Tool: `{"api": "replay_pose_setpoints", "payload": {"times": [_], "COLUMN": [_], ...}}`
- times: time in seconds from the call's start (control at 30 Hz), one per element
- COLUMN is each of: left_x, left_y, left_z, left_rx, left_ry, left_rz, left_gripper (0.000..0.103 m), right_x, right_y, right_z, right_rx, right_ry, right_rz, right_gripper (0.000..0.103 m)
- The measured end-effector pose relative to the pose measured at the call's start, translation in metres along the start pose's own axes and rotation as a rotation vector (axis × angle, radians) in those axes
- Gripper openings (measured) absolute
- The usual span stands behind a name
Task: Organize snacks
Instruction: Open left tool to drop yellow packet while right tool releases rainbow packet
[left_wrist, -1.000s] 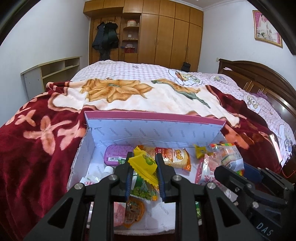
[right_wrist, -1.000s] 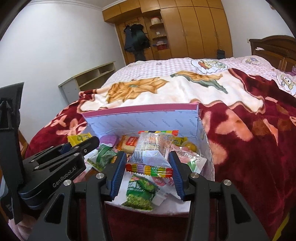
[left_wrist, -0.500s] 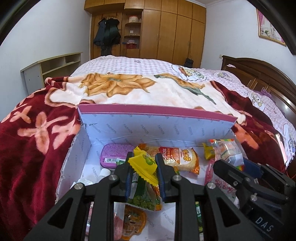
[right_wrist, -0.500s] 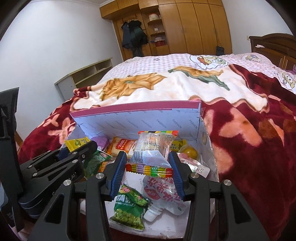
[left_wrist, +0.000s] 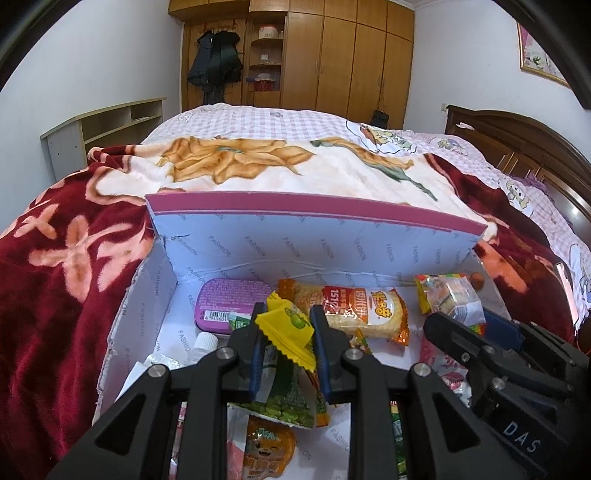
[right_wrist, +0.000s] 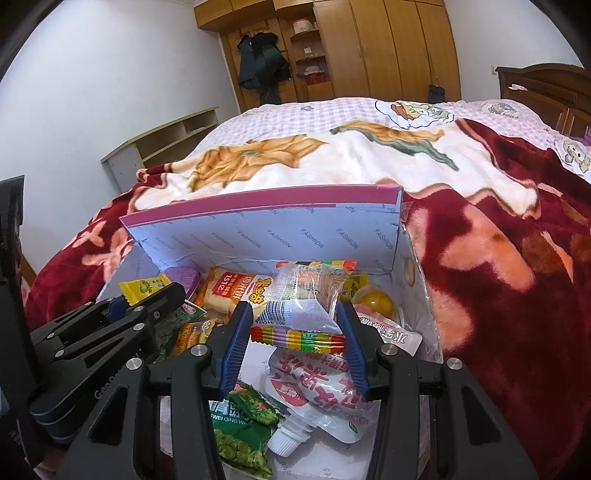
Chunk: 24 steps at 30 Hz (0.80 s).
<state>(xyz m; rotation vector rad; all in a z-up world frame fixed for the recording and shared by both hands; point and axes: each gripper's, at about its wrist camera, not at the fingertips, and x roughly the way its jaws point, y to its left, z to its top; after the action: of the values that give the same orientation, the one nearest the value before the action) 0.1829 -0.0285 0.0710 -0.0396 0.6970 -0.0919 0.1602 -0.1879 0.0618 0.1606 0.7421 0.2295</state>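
An open box (left_wrist: 317, 240) with a magenta rim and pale blue inside lies on the bed and holds several snacks. My left gripper (left_wrist: 286, 321) is shut on a small yellow packet (left_wrist: 288, 326), held over the box's middle. My right gripper (right_wrist: 295, 317) is shut on a clear packet with rainbow-striped ends (right_wrist: 301, 306), held over the box's right part. Under them lie a purple tin (left_wrist: 231, 304), an orange rice-cracker pack (left_wrist: 354, 308), green pea bags (right_wrist: 236, 439), a white-and-red spout pouch (right_wrist: 317, 391) and a yellow jelly cup (right_wrist: 375, 301).
The box (right_wrist: 280, 229) sits on a dark red flowered blanket (left_wrist: 55, 277) over a checked bedspread. A wooden headboard (left_wrist: 517, 144) stands at the right, a low shelf (left_wrist: 107, 129) at the left, wardrobes (left_wrist: 332, 55) at the back. Each gripper shows in the other's view.
Both grippers, still holding their packets, have moved forward and lower over the box. More of the box floor and its snacks now shows under them.
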Motion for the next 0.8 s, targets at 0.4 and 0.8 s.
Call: {"api": "replay_pose_setpoints", "payload": {"times": [0.4, 0.8], "left_x": [0.003, -0.012], "left_y": [0.001, 0.000], "left_z": [0.000, -0.001], "left_rx": [0.004, 0.015], "left_ry": [-0.001, -0.018], "left_rz": [0.006, 0.014], "left_gripper": [0.026, 0.053], "right_x": [0.002, -0.019], "right_y": [0.002, 0.003], "right_z": [0.000, 0.000], "right_rx": [-0.028, -0.029], "right_ry": [-0.014, -0.071], "right_rz": [-0.016, -0.033], "right_gripper": [0.049, 0.062]}}
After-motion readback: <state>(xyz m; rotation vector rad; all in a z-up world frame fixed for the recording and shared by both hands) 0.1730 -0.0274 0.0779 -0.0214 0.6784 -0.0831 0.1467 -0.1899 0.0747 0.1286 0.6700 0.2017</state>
